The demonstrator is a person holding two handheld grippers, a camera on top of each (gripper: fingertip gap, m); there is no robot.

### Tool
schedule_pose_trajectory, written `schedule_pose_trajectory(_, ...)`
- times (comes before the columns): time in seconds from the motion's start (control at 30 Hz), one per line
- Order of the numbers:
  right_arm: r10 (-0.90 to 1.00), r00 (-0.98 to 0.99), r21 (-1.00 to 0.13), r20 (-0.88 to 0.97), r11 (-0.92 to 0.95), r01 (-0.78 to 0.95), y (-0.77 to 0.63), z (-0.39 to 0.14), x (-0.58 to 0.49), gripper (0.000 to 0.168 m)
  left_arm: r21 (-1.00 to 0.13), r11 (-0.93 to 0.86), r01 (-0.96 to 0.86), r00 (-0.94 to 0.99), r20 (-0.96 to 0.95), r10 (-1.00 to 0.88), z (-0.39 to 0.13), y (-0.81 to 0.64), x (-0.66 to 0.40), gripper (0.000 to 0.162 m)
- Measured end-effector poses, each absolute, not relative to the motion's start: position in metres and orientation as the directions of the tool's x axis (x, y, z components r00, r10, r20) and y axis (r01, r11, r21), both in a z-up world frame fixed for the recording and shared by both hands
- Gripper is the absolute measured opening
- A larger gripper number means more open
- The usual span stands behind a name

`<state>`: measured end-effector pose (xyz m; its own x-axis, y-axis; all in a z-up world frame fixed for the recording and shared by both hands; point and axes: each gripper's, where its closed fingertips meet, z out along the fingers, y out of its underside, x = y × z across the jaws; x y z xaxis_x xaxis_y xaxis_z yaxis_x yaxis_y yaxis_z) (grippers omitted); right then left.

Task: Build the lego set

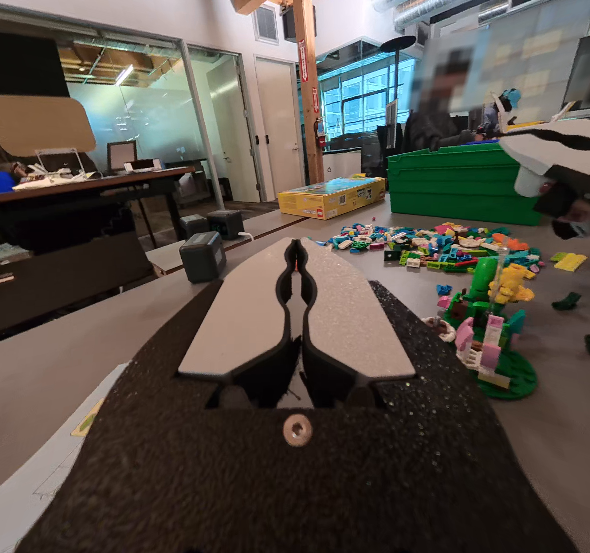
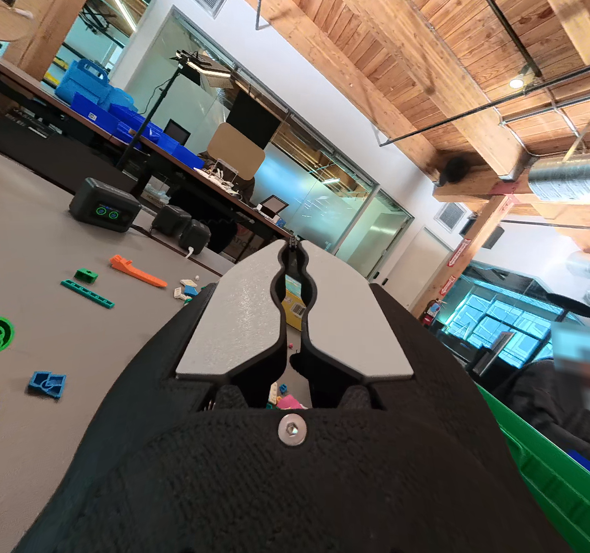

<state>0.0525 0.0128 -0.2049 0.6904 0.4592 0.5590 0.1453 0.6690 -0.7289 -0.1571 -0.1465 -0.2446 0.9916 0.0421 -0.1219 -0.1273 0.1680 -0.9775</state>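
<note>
Raised above the tabletop (image 1: 79, 330), right tongs (image 2: 292, 244) pinch a tiny dark piece for the half-built garden model (image 1: 488, 330), left tongs (image 1: 297, 242) pressed together, empty.

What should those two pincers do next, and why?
Probably the right gripper should tip down toward the loose brick pile. Both it and the left gripper look shut, apparently with nothing in them, and the right one points up at the ceiling. The half-built model stands untouched on the table.
</note>
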Motion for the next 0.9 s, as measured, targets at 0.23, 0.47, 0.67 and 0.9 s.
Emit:
schedule_pose_trajectory(0.23,0.409,0.697,-0.699,0.589,0.691,0.186,0.007,-0.204,0.049,0.002,-0.968,0.185,-0.172,0.985,-0.174,0.004,-0.244,-0.145,-0.145,0.000)
schedule_pose_trajectory(0.47,0.446,0.668,-0.704,0.596,0.690,0.168,0.000,-0.208,0.043,0.002,-0.956,0.206,-0.210,0.974,-0.223,-0.040,-0.243,-0.145,-0.132,0.000)
schedule_pose_trajectory(0.67,0.464,0.667,-0.712,0.584,0.687,0.146,-0.002,-0.207,0.044,0.002,-0.951,0.209,-0.229,0.969,-0.243,-0.042,-0.243,-0.144,-0.129,0.000)
schedule_pose_trajectory(0.9,0.446,0.646,-0.685,0.620,0.709,0.169,-0.006,-0.209,0.039,0.002,-0.954,0.202,-0.223,0.971,-0.236,-0.043,-0.246,-0.142,-0.130,0.000)
